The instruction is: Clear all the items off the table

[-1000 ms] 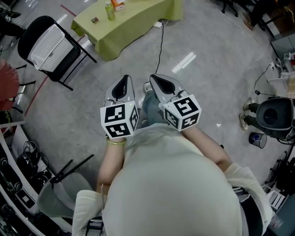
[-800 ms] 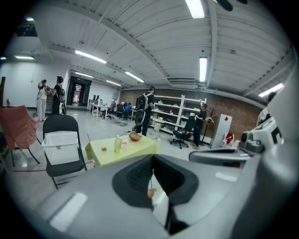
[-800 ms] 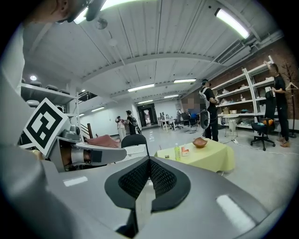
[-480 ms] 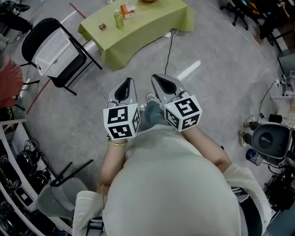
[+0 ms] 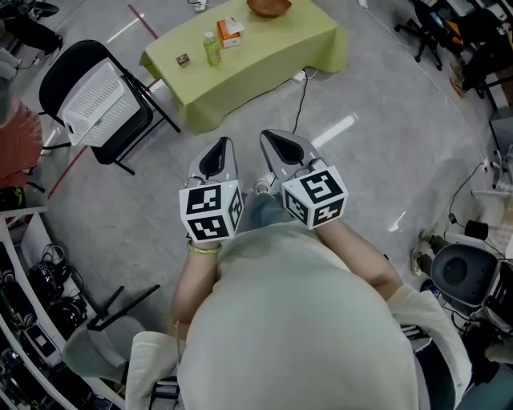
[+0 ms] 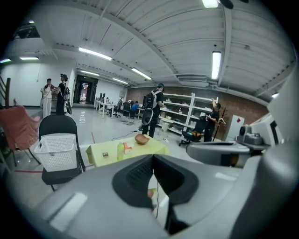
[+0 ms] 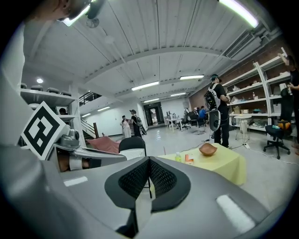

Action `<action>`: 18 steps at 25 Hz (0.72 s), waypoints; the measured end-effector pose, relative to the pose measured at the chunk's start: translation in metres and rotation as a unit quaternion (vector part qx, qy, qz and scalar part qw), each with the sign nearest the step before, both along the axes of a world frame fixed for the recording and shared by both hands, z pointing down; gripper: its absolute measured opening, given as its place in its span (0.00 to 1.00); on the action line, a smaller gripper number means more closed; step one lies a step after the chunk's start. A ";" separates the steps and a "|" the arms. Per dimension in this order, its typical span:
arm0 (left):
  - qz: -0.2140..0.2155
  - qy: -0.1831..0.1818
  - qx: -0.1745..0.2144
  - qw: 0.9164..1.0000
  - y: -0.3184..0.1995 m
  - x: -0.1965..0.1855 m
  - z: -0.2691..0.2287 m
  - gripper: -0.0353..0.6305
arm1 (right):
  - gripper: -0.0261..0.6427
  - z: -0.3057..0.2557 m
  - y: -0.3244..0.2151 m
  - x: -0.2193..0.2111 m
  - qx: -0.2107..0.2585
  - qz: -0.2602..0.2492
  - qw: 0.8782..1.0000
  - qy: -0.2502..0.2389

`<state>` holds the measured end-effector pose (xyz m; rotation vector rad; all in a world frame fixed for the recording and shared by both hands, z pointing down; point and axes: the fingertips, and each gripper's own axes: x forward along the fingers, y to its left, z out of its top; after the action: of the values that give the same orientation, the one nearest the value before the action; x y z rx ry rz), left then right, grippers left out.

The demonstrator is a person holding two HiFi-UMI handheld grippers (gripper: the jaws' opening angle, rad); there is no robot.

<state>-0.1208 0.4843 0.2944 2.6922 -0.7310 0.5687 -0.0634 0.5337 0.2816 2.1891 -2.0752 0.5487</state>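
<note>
– Looking down from the head, what is the room like?
– A wide grey concrete floor [image 5: 377, 120]. Ahead stands a low table [image 5: 272, 40] under a yellow-green cloth, bearing a brown bowl [image 5: 269, 7], an orange box [image 5: 231, 32], a green bottle [image 5: 212, 50] and a small dark item [image 5: 183, 59]. A black folding chair [image 5: 128, 120] with a white basket [image 5: 94, 90] on its seat stands just left of it.
– And the grippers?
– The left gripper [image 5: 216, 148] and right gripper [image 5: 270, 138] are side by side, well short of the table. Each has its jaws pressed together on nothing.
– Room to move?
– Open floor lies between them and the table. A black cable [image 5: 300, 96] trails from the table's near edge, and clutter lines the sides.
</note>
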 end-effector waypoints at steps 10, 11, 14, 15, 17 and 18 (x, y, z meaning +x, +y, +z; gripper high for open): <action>-0.033 0.003 0.003 0.999 -0.050 0.048 0.002 0.07 | 0.03 0.002 -0.056 0.052 0.002 -0.035 0.999 0.005; -0.038 0.005 0.002 0.999 -0.055 0.052 0.003 0.07 | 0.03 0.003 -0.062 0.057 0.003 -0.040 0.999 0.006; -0.053 0.008 0.001 0.999 -0.068 0.062 0.005 0.07 | 0.03 0.004 -0.076 0.070 0.004 -0.053 0.999 0.008; -0.059 0.009 0.000 0.998 -0.072 0.065 0.005 0.07 | 0.03 0.005 -0.079 0.074 0.004 -0.058 0.998 0.008; -0.070 0.010 0.001 0.998 -0.077 0.068 0.005 0.07 | 0.03 0.006 -0.084 0.079 0.003 -0.065 0.998 0.007; -0.073 0.009 0.001 0.997 -0.079 0.070 0.006 0.07 | 0.03 0.007 -0.086 0.081 0.003 -0.068 0.998 0.006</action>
<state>-0.0509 0.4049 0.3002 2.6140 -0.9156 0.5067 0.0173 0.4479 0.2886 2.0296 -2.2007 0.5147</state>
